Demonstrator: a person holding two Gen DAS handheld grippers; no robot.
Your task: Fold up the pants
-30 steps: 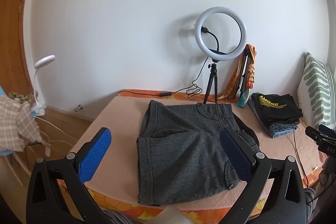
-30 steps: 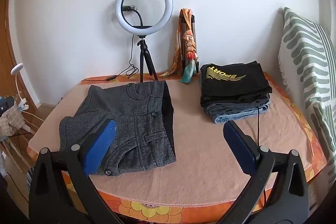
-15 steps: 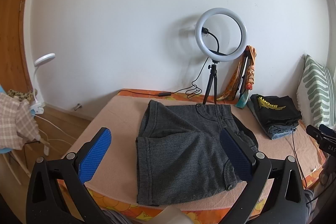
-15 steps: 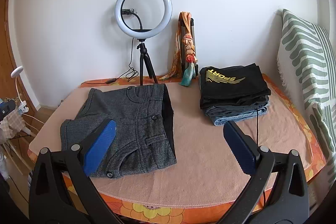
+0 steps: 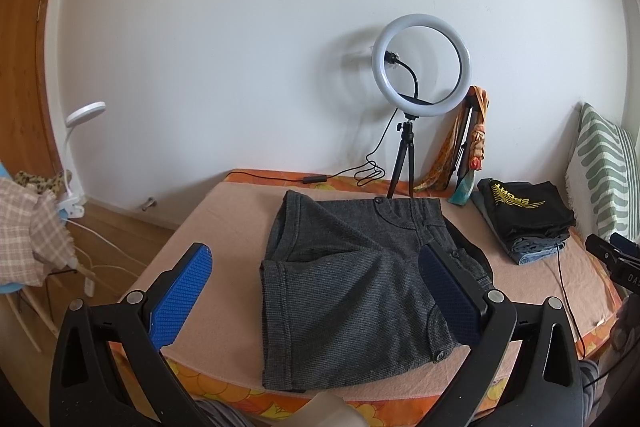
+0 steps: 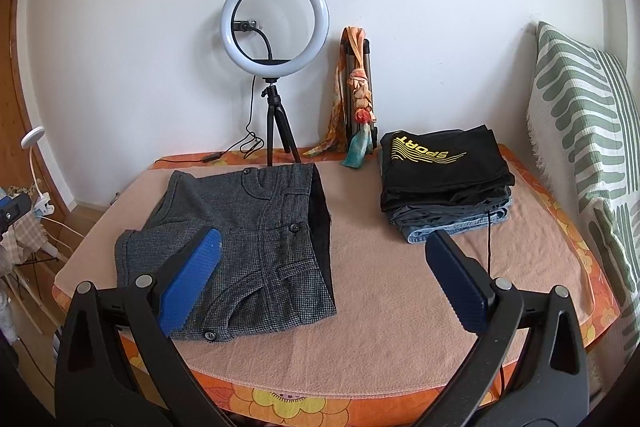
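Dark grey short pants (image 5: 352, 279) lie folded in half lengthwise on the peach-covered bed (image 5: 224, 227), waistband toward the wall, hems at the near edge. They also show in the right wrist view (image 6: 248, 227), left of centre. My left gripper (image 5: 316, 287) is open and empty, held back above the near edge in front of the pants. My right gripper (image 6: 324, 279) is open and empty, held back above the bed (image 6: 400, 287), just right of the pants.
A stack of folded clothes (image 6: 444, 175) with a black "SPORT" garment on top lies at the right. A ring light on a tripod (image 6: 276, 67) stands at the back by the wall. A striped pillow (image 6: 584, 155) leans at the right. A thin black cable (image 6: 489, 247) crosses the bed.
Both grippers have drawn back and risen slightly, so the bed and pants look a little smaller and lower. The pants have not moved. Both grippers stay open.
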